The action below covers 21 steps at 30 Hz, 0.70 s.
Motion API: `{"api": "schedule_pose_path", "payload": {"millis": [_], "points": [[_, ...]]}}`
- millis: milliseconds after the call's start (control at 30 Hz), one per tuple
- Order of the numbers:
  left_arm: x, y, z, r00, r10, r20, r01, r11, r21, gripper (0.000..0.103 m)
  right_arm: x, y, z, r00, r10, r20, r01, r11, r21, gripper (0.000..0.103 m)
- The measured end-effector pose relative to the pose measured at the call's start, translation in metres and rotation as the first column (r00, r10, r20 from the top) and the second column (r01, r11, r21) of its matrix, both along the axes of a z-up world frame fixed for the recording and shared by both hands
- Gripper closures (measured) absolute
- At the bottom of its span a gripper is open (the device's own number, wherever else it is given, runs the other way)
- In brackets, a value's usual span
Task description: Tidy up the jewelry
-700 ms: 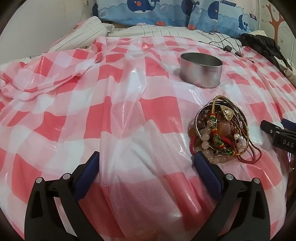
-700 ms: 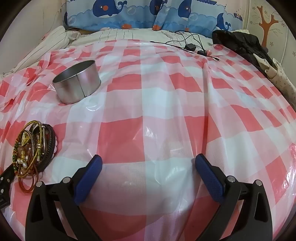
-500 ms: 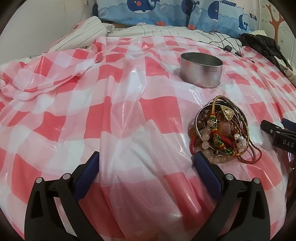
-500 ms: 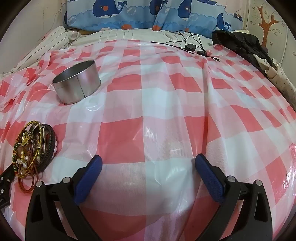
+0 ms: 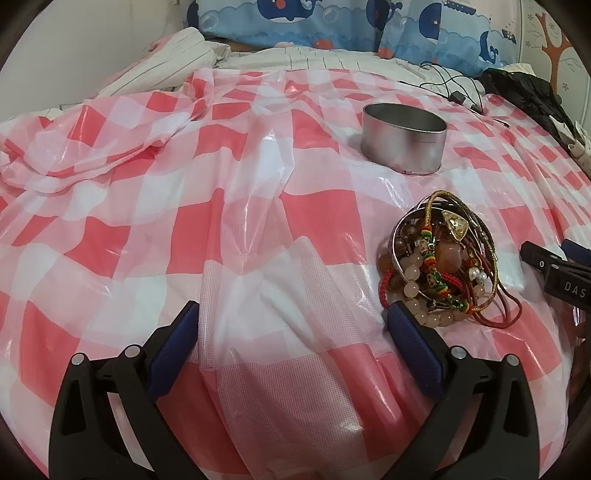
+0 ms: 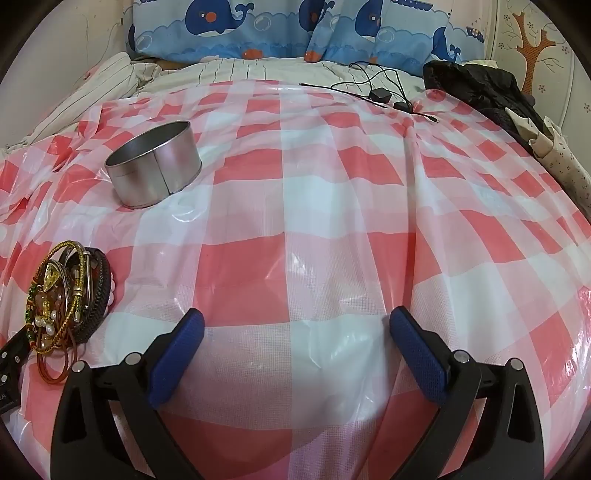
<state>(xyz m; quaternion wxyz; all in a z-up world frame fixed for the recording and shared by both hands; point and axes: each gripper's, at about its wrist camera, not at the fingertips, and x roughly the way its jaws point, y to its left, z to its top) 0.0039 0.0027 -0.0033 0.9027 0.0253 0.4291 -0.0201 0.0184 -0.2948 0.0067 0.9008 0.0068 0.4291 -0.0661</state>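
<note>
A tangled pile of bracelets and bead strings (image 5: 439,262) lies on the red-and-white checked plastic sheet (image 5: 229,236). It also shows at the left edge of the right wrist view (image 6: 68,295). A round silver tin (image 5: 403,137) stands open beyond the pile; it shows too in the right wrist view (image 6: 154,168). My left gripper (image 5: 293,314) is open and empty, its right fingertip just beside the pile. My right gripper (image 6: 295,321) is open and empty over bare sheet, to the right of the pile.
The sheet covers a bed and is wrinkled at the far left (image 5: 74,147). Whale-print pillows (image 6: 288,29) line the back. A black cable with a plug (image 6: 380,94) and dark clothing (image 6: 480,88) lie at the back right.
</note>
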Motion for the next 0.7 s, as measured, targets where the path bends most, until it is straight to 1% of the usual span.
{"api": "schedule_pose_path", "payload": {"millis": [700], "points": [[-0.0014,-0.0013,0.0021,1.0,0.001,0.008,-0.001,1.0,0.01,0.007,-0.0003,0.0006,0.0011,1.0,0.0,0.002,0.0,1.0,-0.001,0.007]]}}
